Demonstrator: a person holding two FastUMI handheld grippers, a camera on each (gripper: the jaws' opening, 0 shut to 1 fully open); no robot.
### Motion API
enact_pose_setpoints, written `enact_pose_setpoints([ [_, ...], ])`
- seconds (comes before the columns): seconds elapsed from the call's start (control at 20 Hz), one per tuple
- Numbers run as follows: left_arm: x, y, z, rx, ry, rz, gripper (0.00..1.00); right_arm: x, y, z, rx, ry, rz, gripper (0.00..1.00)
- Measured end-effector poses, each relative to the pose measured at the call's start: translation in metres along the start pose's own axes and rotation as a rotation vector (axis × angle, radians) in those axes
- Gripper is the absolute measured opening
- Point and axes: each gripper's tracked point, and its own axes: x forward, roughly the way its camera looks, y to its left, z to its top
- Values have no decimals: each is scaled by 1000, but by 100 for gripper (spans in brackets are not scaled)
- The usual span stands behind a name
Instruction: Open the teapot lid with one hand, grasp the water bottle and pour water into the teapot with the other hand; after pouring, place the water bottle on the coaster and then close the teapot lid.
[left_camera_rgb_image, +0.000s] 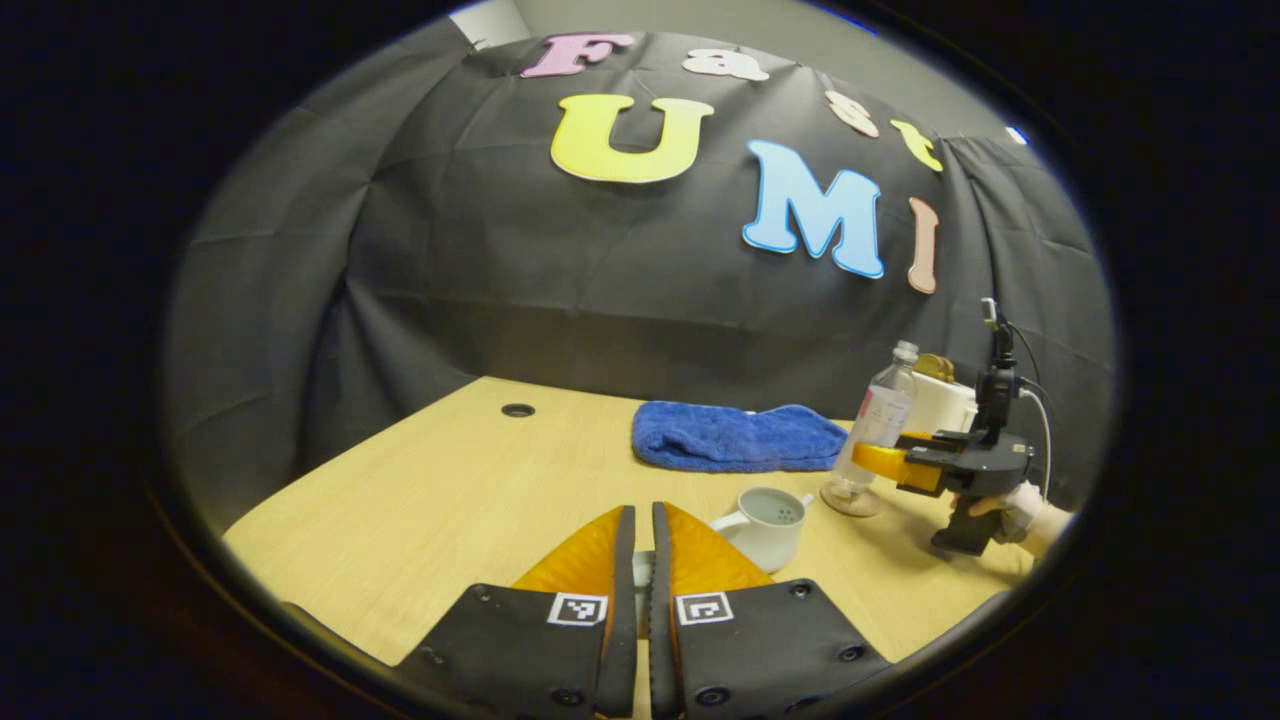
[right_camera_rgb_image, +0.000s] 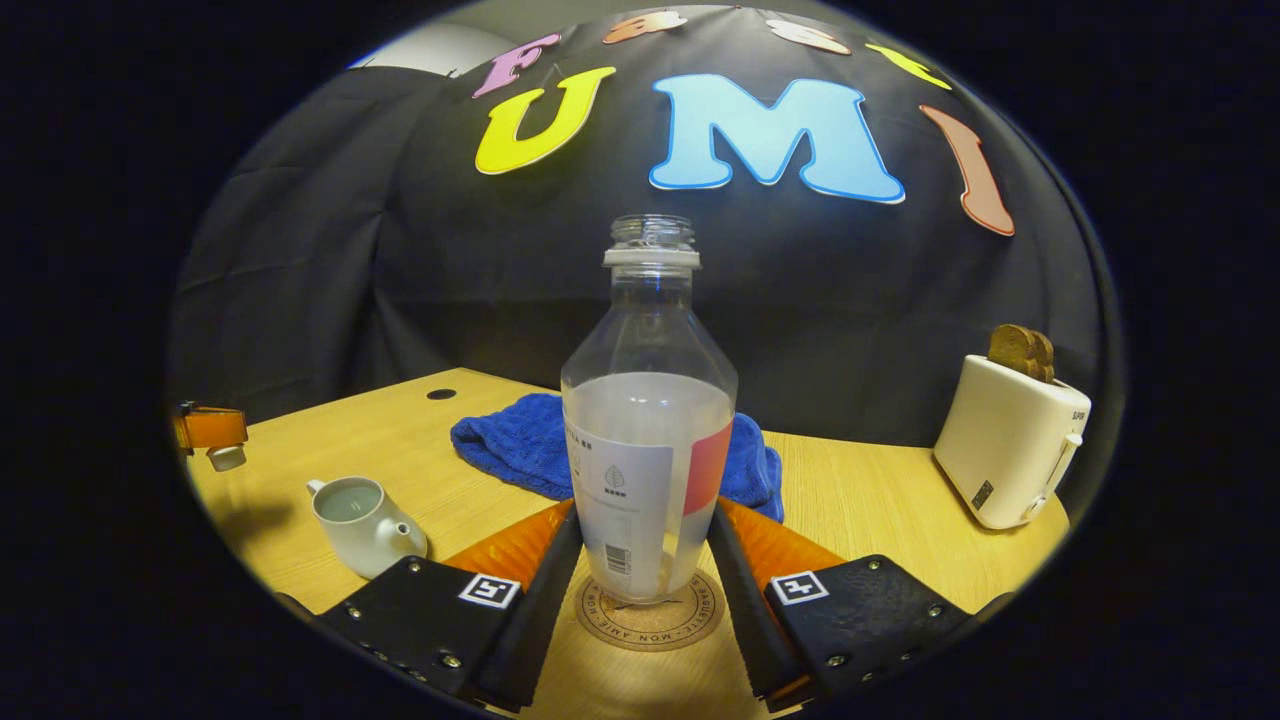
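Bottle (right_camera_rgb_image: 648, 420), clear plastic, uncapped, part full, stands on round cork coaster (right_camera_rgb_image: 650, 615); right hand-held gripper (right_camera_rgb_image: 640, 545) straddles it, contact unclear. Left hand-held gripper (left_camera_rgb_image: 641, 560) nearly closed on small white lid. White ceramic teapot (right_camera_rgb_image: 362, 523) open. Next: back right off w/o tipping, then seat lid squarely.

Both grippers are held level and low at the bottom of their views.

The left gripper (left_camera_rgb_image: 641, 560) is seen at bottom centre with its fingers (left_camera_rgb_image: 588, 560) drawn almost together on a small pale piece. The right gripper (right_camera_rgb_image: 640, 560) is seen with its fingers (right_camera_rgb_image: 520, 550) spread apart. A hand (left_camera_rgb_image: 1020, 505) is seen at far right.
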Motion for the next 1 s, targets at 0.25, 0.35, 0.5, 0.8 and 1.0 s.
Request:
enact_pose_setpoints([
  [0.25, 1, -3, 0, 5, 4, -6, 12, 5, -3, -12, -1, 47, -15, 77],
  [0.35, 3, -6, -1, 6, 5, -13, 12, 6, -4, -12, -9, 47, -19, 78],
  [0.5, 5, -11, 1, 6, 5, -23, 12, -2, -7, -7, 6, 30, -27, 94],
  [0.8, 17, -38, 22, 28, -25, -76, 12, -33, -20, 8, 6, -20, -84, 97],
  [1.0, 35, -64, 34, 50, -44, -124, 12, -64, -17, 17, -14, -61, -93, 97],
])
